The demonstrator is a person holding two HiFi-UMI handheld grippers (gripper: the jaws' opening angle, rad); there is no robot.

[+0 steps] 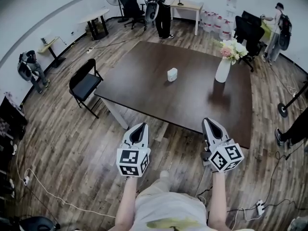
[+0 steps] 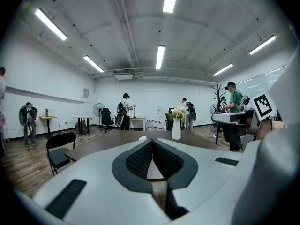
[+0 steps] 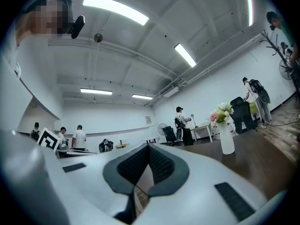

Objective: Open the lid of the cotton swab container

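Observation:
A small white cotton swab container (image 1: 172, 74) stands near the middle of the dark brown table (image 1: 144, 88), with its lid on. In the left gripper view the container (image 2: 142, 138) shows as a small white block just above the jaw tips. My left gripper (image 1: 140, 127) is shut and empty, held over the floor short of the table's near edge. The right gripper (image 1: 210, 121) is shut and empty too, at the near edge further right. Both are well short of the container. In their own views the left gripper (image 2: 152, 141) and the right gripper (image 3: 148, 146) show tips that meet.
A white vase of flowers (image 1: 225, 64) stands on the table's right part. A black folding chair (image 1: 85, 83) sits at the table's left side. Several people stand around the room. Cables (image 1: 43, 189) and a power strip (image 1: 260, 207) lie on the wooden floor near me.

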